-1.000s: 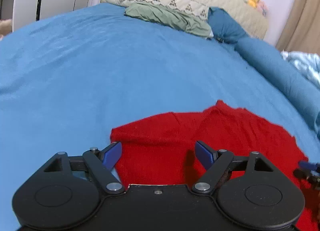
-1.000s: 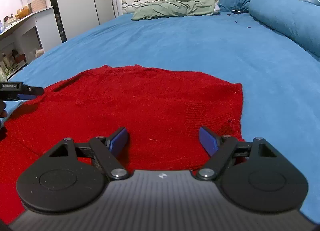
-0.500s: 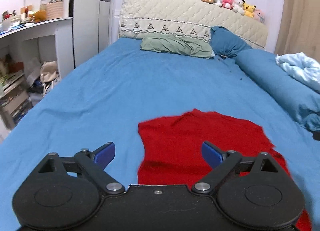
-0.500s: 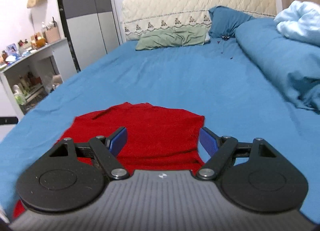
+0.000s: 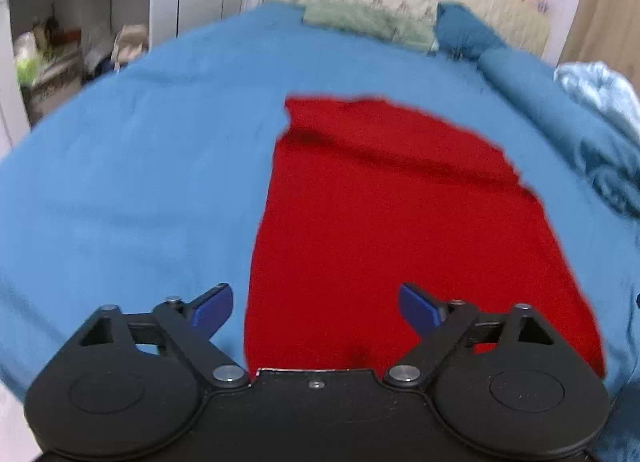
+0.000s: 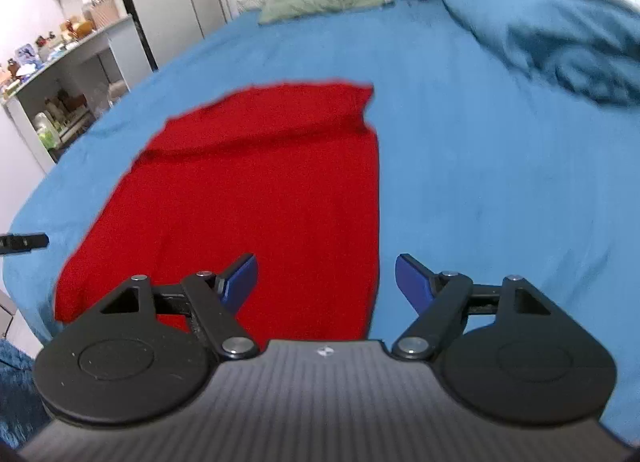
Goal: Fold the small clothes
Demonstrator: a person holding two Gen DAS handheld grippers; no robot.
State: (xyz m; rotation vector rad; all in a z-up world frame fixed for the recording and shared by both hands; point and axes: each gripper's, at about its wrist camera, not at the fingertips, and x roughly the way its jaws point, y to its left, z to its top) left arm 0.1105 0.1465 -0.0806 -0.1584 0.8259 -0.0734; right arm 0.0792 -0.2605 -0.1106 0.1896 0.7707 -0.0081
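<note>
On the left stood a shelf unit [image 5: 72,41] crowded with odds and ends, beside the bed [image 5: 120,181] with its blue sheet. The left hand-held gripper [image 5: 316,308] hung above the near left edge of the red garment [image 5: 380,229], its jaws wide apart though just narrowing a little, nothing between them. The garment lay flat near the foot of the bed, folded into a long strip with a fold line across its far end. The right hand-held gripper [image 6: 326,278] hovered over the garment's near right edge, jaws likewise apart, just closing slightly, empty. I judged one fold finished; next, both would need to pinch the near corners and carry them toward the far end. A bunched blue duvet [image 6: 560,21] lay rightmost.
</note>
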